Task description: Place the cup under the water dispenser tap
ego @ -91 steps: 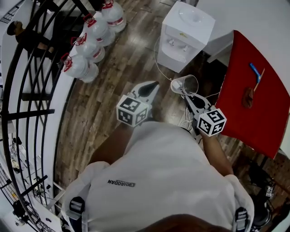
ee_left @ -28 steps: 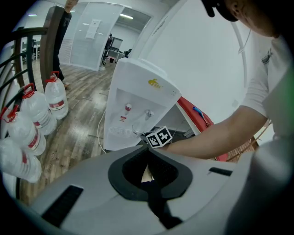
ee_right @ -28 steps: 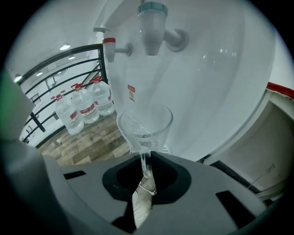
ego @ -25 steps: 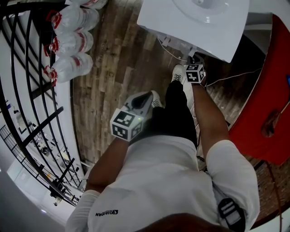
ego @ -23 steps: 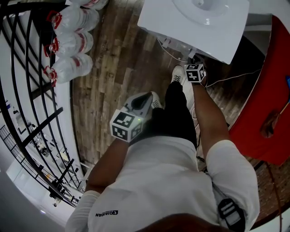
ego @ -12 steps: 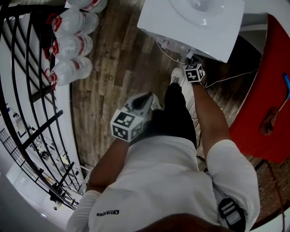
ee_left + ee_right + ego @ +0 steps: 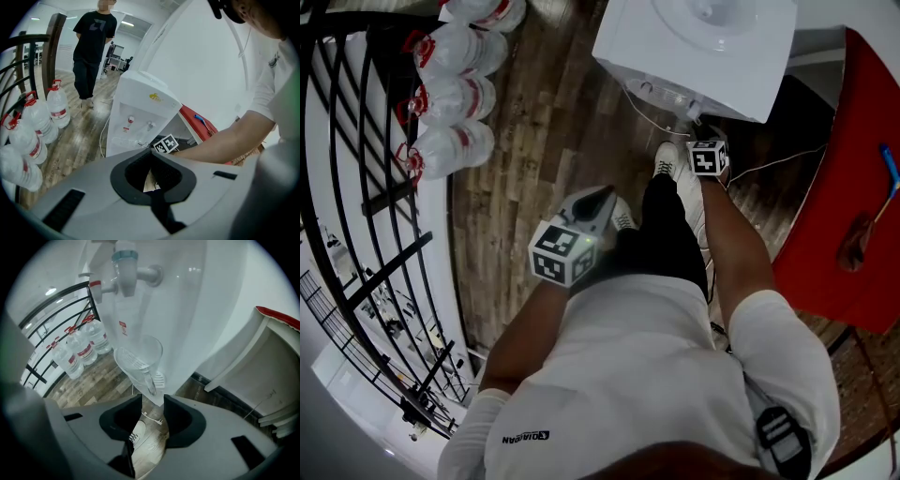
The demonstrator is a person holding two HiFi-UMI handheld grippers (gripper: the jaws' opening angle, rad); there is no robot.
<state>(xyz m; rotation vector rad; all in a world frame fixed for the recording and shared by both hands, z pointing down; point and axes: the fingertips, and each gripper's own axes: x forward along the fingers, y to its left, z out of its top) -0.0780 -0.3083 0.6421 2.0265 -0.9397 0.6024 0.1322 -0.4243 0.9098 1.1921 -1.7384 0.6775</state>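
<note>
Cup (image 7: pixel 138 357), clear plastic and tilted toward us, sits below the blue-capped tap (image 7: pixel 125 266) of the white water dispenser (image 7: pixel 197 310), its base at the small drip grille (image 7: pixel 159 378). We hold our right claw (image 7: pixel 150 404) just short of it, with the jaws parted narrowly. Between them we see only wooden floor and a white shoe (image 7: pixel 140 432), and the cup lies just past the tips. A red-capped tap (image 7: pixel 96 287) is beside the blue one. We keep our left claw (image 7: pixel 151 153) back near our body, its tips pressed together on nothing. Water bottles (image 7: pixel 450 94) lie along the black railing (image 7: pixel 356 216) on our left, and a red counter (image 7: pixel 848 187) stands on our right. Beyond the dispenser stands a person in black (image 7: pixel 93 42).
</note>
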